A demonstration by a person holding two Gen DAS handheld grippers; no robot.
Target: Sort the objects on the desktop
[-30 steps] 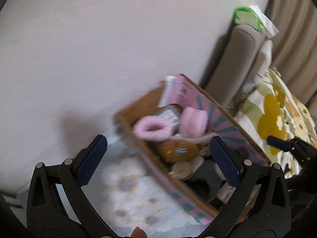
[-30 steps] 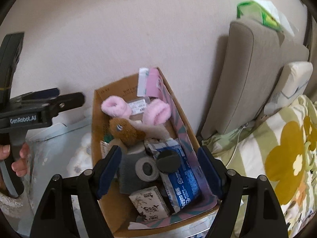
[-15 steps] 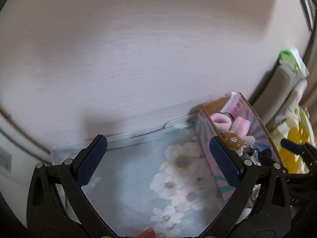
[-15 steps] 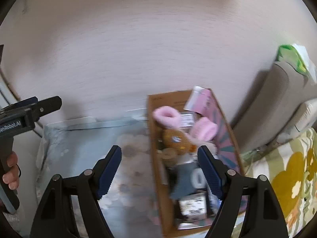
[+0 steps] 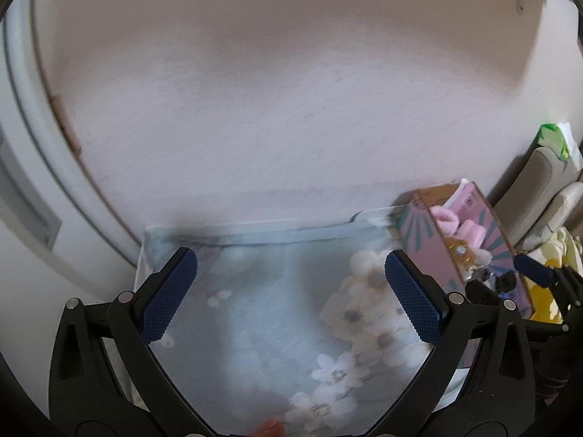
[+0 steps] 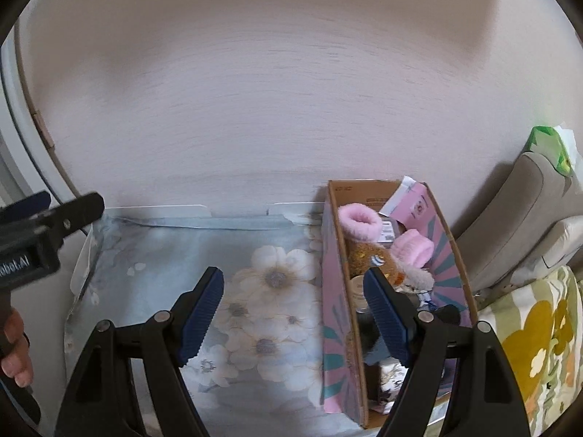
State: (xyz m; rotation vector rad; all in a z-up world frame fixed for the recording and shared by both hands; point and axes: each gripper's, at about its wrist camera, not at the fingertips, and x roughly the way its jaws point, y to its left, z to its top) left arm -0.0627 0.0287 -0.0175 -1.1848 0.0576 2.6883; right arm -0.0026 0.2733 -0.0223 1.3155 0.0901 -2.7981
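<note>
Blue ribbed pads on both tongs, and both sets are spread wide with nothing between them. The left tongs (image 5: pixel 288 298) hang over the pale blue flowered cloth (image 5: pixel 277 320) that covers the table, pads well apart, only cloth showing in the gap. The right tongs (image 6: pixel 293 311) are the same deal, spread open, left pad over the big white flowers and right pad in front of the cardboard box (image 6: pixel 340 291).

That box sits at the right end of the cloth, up against the wall (image 6: pixel 291 109), and it's stuffed: two fluffy pink slippers (image 6: pixel 359 222), a brown plush toy (image 6: pixel 368 255) between them, a pink card or packet (image 6: pixel 415 204) leaning at the far end, plus some darker bits near the front I can't really make out.

Further right there's a grey cushion (image 6: pixel 524 211) with a green packet (image 6: pixel 546 145) on top, and a yellow-flowered blanket (image 6: pixel 535 346) nearer. At the left edge of the right camera's view a hand (image 6: pixel 14 349) grips the left tongs' handle.
</note>
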